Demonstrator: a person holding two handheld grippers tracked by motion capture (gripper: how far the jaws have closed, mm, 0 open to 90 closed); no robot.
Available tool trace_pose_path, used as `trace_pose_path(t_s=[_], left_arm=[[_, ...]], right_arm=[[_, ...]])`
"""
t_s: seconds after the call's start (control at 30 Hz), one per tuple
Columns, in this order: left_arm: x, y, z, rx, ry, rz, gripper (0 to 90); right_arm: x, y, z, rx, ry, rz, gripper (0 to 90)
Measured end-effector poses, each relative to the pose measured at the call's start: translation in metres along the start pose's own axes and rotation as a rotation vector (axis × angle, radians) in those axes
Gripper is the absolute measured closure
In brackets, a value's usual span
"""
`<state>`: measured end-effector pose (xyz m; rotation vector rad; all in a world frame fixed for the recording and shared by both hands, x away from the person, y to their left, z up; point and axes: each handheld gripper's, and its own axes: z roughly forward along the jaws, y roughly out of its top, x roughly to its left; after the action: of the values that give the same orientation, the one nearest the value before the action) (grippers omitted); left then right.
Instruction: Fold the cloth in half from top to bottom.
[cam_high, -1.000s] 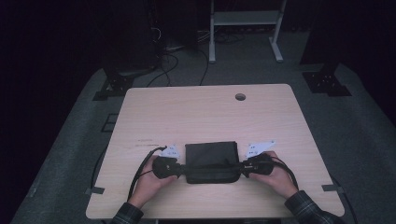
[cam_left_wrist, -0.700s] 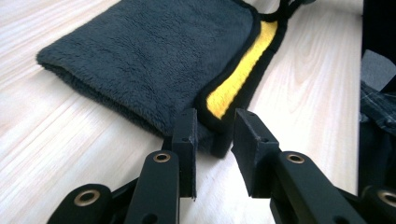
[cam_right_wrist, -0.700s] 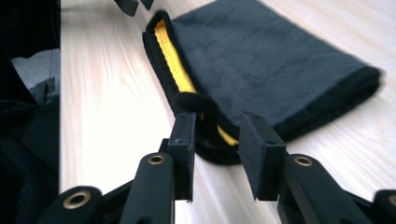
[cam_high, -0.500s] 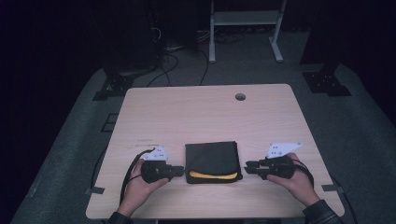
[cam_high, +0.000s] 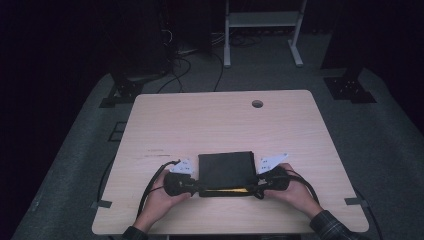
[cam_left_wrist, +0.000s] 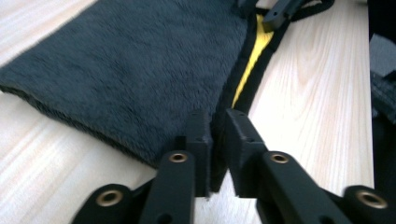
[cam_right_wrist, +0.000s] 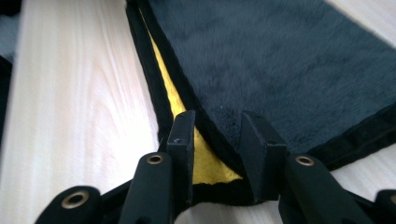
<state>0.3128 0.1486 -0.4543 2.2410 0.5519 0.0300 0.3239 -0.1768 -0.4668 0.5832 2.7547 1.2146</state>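
High view, cloth: a folded dark cloth (cam_high: 225, 170) is lying on the pale wooden surface (cam_high: 210, 120), close to the person's edge and well short of the round hole (cam_high: 257, 103) at the far side.
High view, grippers: the left gripper (cam_high: 194, 187) is reaching in at the cloth's near left corner and the right gripper (cam_high: 256, 188) at its near right corner, each in a hand (cam_high: 161, 200); I judge this two-corner placing is for lifting the top layer evenly.
High view, surroundings: a cable (cam_high: 152, 182) is looping off the left gripper beside the cloth; a white stand (cam_high: 260, 30) and loose floor cables are sitting far beyond the surface, and nothing is lying between the cloth and either gripper.

Left gripper view, jaws: the jaws are standing nearly closed, pinching the cloth's black-trimmed edge at the near corner, with only a thin slit between them.
Left gripper view, cloth: the grey fleece top is spreading away from the jaws, and a yellow lining (cam_left_wrist: 247, 65) is showing where the layers are parting along that edge; the other gripper's tip (cam_left_wrist: 285, 10) is sitting at the far end of the same edge.

Right gripper view, jaws: the jaws are standing apart, straddling the cloth's near corner, one over the yellow lining (cam_right_wrist: 205, 163) and one on the dark top, not yet clamping it.
Right gripper view, obstruction: bare surface is lying beside the cloth's trim, so nothing seems to be blocking a closing grip.
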Motion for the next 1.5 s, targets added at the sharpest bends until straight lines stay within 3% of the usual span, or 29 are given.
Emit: trace_pose_path(t_s=[0.17, 0.27, 0.43, 0.6, 0.67, 0.8, 0.97, 1.03, 1.2, 1.33, 1.5], left_arm=[[0.001, -0.003, 0.003, 0.025, 0.002, 0.001, 84.9], [0.001, -0.003, 0.003, 0.018, 0.003, -0.006, 85.4], [0.001, -0.005, 0.001, 0.006, -0.005, -0.017, 84.9], [0.002, -0.008, 0.001, 0.015, -0.021, -0.028, 83.7], [0.003, -0.009, 0.001, 0.025, -0.012, -0.025, 81.4], [0.001, -0.012, -0.002, 0.013, -0.017, -0.026, 74.0], [-0.002, -0.016, -0.011, 0.0, 0.032, -0.021, 60.4], [-0.001, -0.017, -0.013, -0.003, 0.049, -0.017, 56.5], [0.001, -0.023, -0.019, -0.016, 0.094, -0.032, 42.2], [0.005, -0.031, -0.026, -0.022, 0.132, -0.039, 35.7], [0.01, -0.043, -0.039, -0.032, 0.203, -0.065, 26.1]], right_arm=[[0.002, 0.0, 0.001, 0.009, -0.04, -0.019, 82.6], [0.003, 0.001, -0.001, -0.006, -0.044, -0.011, 85.9], [0.01, 0.005, -0.017, -0.065, -0.005, 0.0, 86.1], [0.014, -0.006, -0.009, -0.001, 0.046, 0.006, 84.5], [0.012, -0.01, -0.006, -0.004, 0.062, 0.019, 83.3], [0.015, -0.011, -0.009, -0.014, 0.077, 0.007, 69.7], [0.016, -0.014, -0.025, -0.056, 0.029, 0.006, 58.9], [0.012, -0.018, -0.033, -0.077, -0.01, 0.012, 54.8], [0.003, -0.033, -0.048, -0.093, -0.081, 0.048, 44.5], [-0.003, -0.044, -0.058, -0.102, -0.137, 0.08, 39.9], [-0.009, -0.059, -0.072, -0.112, -0.213, 0.114, 34.5]])
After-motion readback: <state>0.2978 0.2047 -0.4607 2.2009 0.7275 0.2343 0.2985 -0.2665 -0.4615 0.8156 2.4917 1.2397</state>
